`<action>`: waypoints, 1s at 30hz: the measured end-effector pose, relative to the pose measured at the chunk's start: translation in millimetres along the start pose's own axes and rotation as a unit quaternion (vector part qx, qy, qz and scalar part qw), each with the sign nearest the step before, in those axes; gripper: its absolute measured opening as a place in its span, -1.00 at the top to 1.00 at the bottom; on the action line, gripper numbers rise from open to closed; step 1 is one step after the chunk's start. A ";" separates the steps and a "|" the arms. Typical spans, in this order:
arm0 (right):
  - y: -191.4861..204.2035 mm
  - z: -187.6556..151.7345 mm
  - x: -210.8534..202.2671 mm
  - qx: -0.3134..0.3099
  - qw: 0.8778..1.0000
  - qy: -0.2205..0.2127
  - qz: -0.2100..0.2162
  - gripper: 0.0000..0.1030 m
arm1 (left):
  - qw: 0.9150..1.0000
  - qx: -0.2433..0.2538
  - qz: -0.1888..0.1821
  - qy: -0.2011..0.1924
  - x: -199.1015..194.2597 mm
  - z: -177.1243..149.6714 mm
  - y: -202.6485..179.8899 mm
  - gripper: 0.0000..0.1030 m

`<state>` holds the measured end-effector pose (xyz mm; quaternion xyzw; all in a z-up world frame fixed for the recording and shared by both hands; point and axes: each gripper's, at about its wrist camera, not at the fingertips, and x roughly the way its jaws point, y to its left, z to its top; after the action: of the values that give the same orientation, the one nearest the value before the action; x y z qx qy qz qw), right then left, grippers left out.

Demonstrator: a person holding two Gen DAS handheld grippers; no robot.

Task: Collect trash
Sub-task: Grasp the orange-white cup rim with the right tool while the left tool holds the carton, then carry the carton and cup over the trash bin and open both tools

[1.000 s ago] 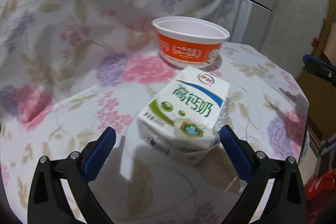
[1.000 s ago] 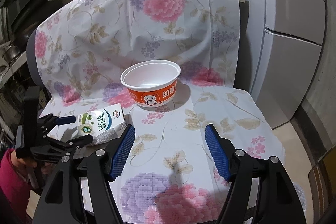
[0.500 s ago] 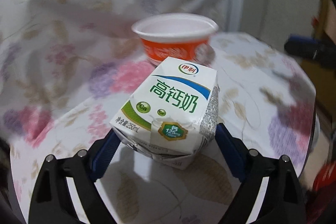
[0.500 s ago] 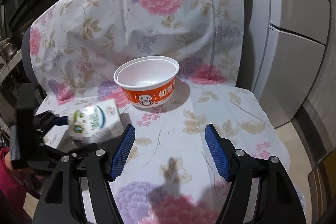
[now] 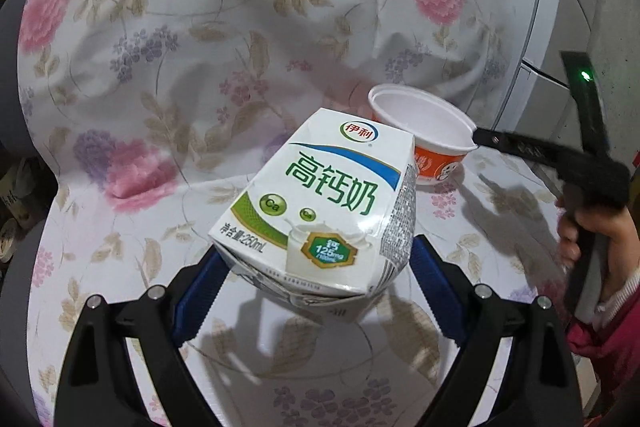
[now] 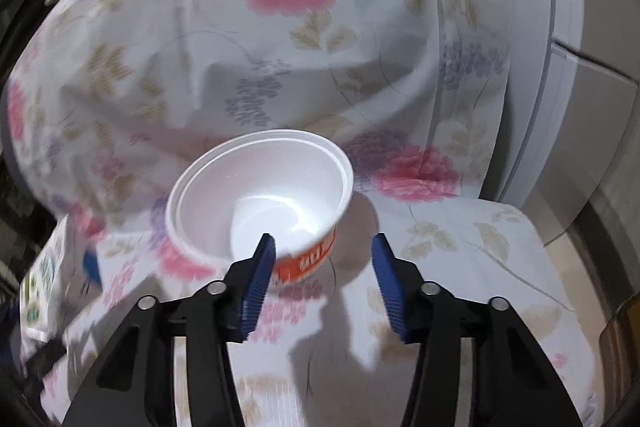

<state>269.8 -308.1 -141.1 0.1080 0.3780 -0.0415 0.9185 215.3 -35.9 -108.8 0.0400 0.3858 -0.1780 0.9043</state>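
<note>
- Your left hand-held gripper (image 5: 316, 291) is clamping the milk carton (image 5: 320, 203) between its blue pads (image 5: 198, 297), one pad pressing on each side of the carton's lower end.
- You are holding the carton tilted and clear of the chair seat (image 5: 120, 227), with its printed face turned up toward the camera and its shadow falling on the cloth below.
- The floral cloth (image 5: 180, 39) is covering both the backrest and the seat of the chair, so the seat is what is carrying the things here.
- The paper bowl (image 5: 420, 123), white inside and orange outside, is sitting upright on the seat toward its back edge, near the fold where the backrest is rising, and well beyond the carton.
- In the left wrist view, one black finger of your right hand-held gripper (image 5: 476, 138) is reaching to the bowl's rim on its right side, with your right hand (image 5: 588, 235) and a red sleeve (image 5: 612, 339) showing at the right edge.
- In the right wrist view, your right hand-held gripper (image 6: 323, 254) is closing its jaws over the near wall of the bowl (image 6: 260, 195): the left pad (image 6: 256, 287) is sitting inside the rim and the right pad outside, and the pads are not yet pressing on the wall.
- That view is blurring, and the carton (image 6: 44, 267) is showing only as a smear at the left edge.
</note>
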 end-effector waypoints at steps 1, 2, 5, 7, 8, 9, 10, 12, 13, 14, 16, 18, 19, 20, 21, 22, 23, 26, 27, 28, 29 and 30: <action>-3.3 2.1 6.6 0.012 1.000 0.010 0.004 0.06 | 1.000 -0.002 -0.003 0.002 2.2 0.1 -0.5 -0.70; -6.1 3.0 13.5 0.023 0.999 0.026 0.014 0.06 | 1.000 -0.006 -0.008 0.002 3.4 -0.5 -0.7 -0.70; -6.7 -2.1 21.2 0.029 0.998 0.047 0.025 0.29 | 1.000 -0.009 -0.013 0.003 3.4 -4.3 -1.5 -0.71; -7.5 -6.7 19.6 0.033 0.998 0.048 0.026 0.58 | 1.000 -0.010 -0.015 0.005 2.9 -6.8 -2.6 -0.71; -8.3 -7.6 16.3 0.035 0.998 0.042 0.029 0.66 | 1.000 -0.011 -0.014 0.005 0.8 -8.9 -3.9 -0.71; -9.8 -8.6 9.2 0.038 0.998 0.033 0.032 0.78 | 1.000 -0.011 -0.013 0.004 -1.1 -9.9 -5.1 -0.71; -10.9 -9.2 2.5 0.039 0.998 0.025 0.035 0.86 | 1.000 -0.011 -0.013 0.003 -3.9 -10.8 -6.0 -0.71; -12.6 -10.6 -17.5 0.037 0.998 0.009 0.045 0.89 | 1.000 -0.011 -0.014 -0.002 -10.7 -11.6 -8.6 -0.71; -13.5 -11.0 -25.8 0.034 0.999 0.003 0.040 0.90 | 1.000 -0.012 -0.015 -0.007 -16.4 -11.8 -10.4 -0.71; -15.1 -13.0 -36.7 0.031 0.999 -0.004 0.036 0.90 | 1.000 -0.012 -0.017 -0.014 -22.6 -11.9 -13.0 -0.71; -22.3 -17.8 -55.6 0.039 0.998 -0.005 0.050 0.91 | 0.999 -0.009 -0.022 -0.027 -33.8 -12.5 -19.5 -0.71; -30.2 -26.0 -78.9 0.040 0.998 -0.013 0.045 0.91 | 0.999 -0.006 -0.029 -0.041 -45.5 -14.0 -29.6 -0.71; -35.3 -31.3 -92.0 0.042 0.998 -0.018 0.042 0.91 | 0.998 -0.005 -0.033 -0.049 -51.4 -15.1 -35.8 -0.71; -41.1 -37.6 -105.6 0.046 0.998 -0.023 0.041 0.91 | 0.998 -0.005 -0.039 -0.055 -57.1 -16.4 -43.2 -0.71; -49.3 -43.3 -117.2 0.052 0.998 -0.026 0.038 0.91 | 0.997 -0.004 -0.045 -0.059 -60.7 -17.5 -49.2 -0.71; -56.3 -48.5 -127.5 0.057 0.997 -0.029 0.035 0.91 | 0.996 -0.002 -0.055 -0.065 -65.9 -19.1 -58.9 -0.71; -62.5 -52.9 -135.3 0.060 0.997 -0.032 0.032 0.91 | 0.995 0.002 -0.064 -0.071 -70.9 -20.9 -69.5 -0.71; -85.2 -73.9 -170.4 0.071 0.996 -0.042 0.014 0.91 | 0.992 0.021 -0.088 -0.086 -82.6 -26.3 -102.5 -0.71; -95.2 -82.8 -183.1 0.078 0.996 -0.046 0.006 0.91 | 0.991 0.026 -0.095 -0.089 -85.7 -28.0 -112.2 -0.71; -103.4 -89.0 -191.9 0.083 0.995 -0.049 -0.001 0.91 | 0.989 0.033 -0.106 -0.093 -89.4 -30.6 -124.3 -0.71; -115.1 -98.4 -204.5 0.091 0.994 -0.053 -0.011 0.91 | 0.988 0.037 -0.114 -0.095 -91.6 -32.6 -133.2 -0.71; -123.9 -104.6 -212.7 0.097 0.994 -0.055 -0.018 0.91 | 0.986 0.045 -0.125 -0.098 -94.6 -35.3 -145.8 -0.71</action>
<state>27.4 -405.8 -84.4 0.1876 0.3226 -0.1008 0.9223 79.2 -137.0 -56.6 0.0142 0.2892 -0.3099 0.9056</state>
